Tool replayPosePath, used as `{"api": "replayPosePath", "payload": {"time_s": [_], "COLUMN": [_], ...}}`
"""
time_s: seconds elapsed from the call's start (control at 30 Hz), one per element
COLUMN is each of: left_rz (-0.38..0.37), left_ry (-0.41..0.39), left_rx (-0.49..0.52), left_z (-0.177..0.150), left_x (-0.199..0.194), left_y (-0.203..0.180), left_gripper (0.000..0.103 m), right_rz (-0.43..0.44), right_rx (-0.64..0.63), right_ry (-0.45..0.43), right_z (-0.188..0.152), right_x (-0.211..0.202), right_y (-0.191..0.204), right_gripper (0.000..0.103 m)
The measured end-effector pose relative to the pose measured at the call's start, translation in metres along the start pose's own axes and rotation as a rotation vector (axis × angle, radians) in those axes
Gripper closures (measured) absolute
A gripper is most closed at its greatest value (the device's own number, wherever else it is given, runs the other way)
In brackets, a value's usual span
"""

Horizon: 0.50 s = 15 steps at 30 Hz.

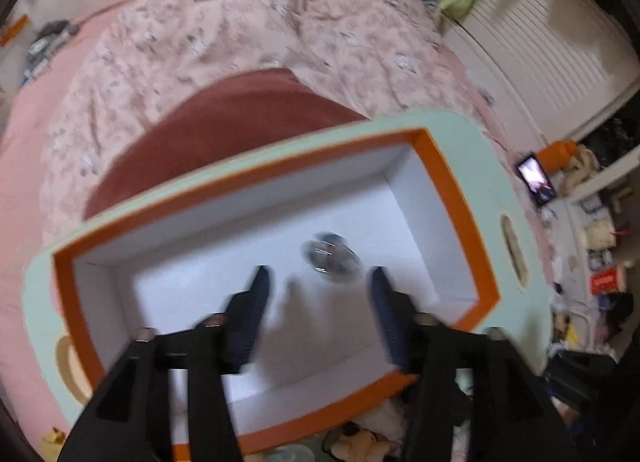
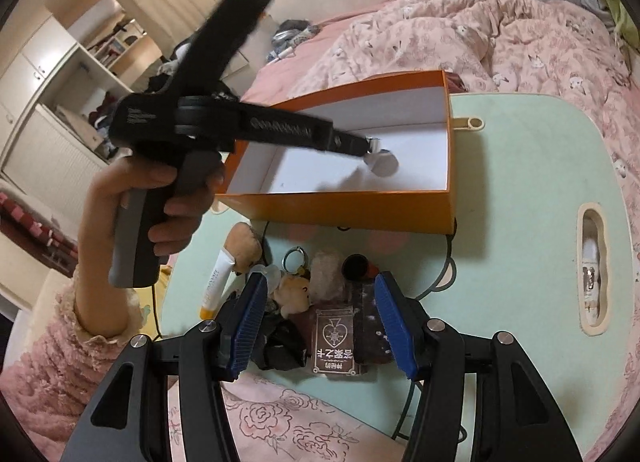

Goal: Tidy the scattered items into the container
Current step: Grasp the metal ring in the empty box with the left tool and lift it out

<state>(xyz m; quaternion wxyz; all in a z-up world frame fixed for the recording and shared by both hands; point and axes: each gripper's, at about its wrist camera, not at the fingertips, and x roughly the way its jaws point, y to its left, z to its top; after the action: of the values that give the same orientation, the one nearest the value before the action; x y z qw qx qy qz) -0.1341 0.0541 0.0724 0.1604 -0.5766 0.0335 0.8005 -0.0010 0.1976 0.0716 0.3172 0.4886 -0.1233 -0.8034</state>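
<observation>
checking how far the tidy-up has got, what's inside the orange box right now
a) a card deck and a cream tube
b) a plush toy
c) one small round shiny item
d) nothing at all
c: the orange box holds only a small round shiny item on its white floor, while the card deck, the cream tube and the plush toy lie outside it on the green table.

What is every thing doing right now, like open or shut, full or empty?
Orange box: lid off, upright on the green table.
Shiny round thing: loose inside the box, the only item there.
Left tongs: open over the box, holding nothing.
Right tongs: open, empty, above the pile.
Card box: flat on the table, not yet packed.
White tube: lying down, cap on.
</observation>
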Motion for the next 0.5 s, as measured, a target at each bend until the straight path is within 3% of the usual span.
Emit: {"api": "replayPosePath", "payload": {"time_s": [0.27,0.3,0.37,0.4,0.5], "left_rz": [-0.022,-0.009,-0.067,-0.085,-0.004], "left_ry": [0.072,0.064,0.088,0.107,0.058], "left_rx": [0.077,0.103,0.098,0.089,0.127], "left_z": [-0.004,-0.007,-0.007,-0.007,-0.007], "left_x": [0.042,0.043,0.042,0.042,0.033], "left_y": [-0.023,-0.026,-0.027,-0.025,-0.025], "left_gripper": [0.039,0.044,0.071,0.076,0.076], "right_rz": [0.009,0.009,0.012,0.013,0.013], "right_rx": [0.031,0.036,0.043,0.047,0.052], "right_ry": [0.006,0.004,-0.001,-0.005,-0.013], "right_z": [-0.001,-0.001,-0.001,0.0,0.001], "right_x": [0.002,0.001,-0.001,-0.002,-0.004], "right_y": [-0.007,-0.008,-0.01,-0.011,-0.013], "right_gripper": [0.047,0.047,0.047,0.047,0.047]}}
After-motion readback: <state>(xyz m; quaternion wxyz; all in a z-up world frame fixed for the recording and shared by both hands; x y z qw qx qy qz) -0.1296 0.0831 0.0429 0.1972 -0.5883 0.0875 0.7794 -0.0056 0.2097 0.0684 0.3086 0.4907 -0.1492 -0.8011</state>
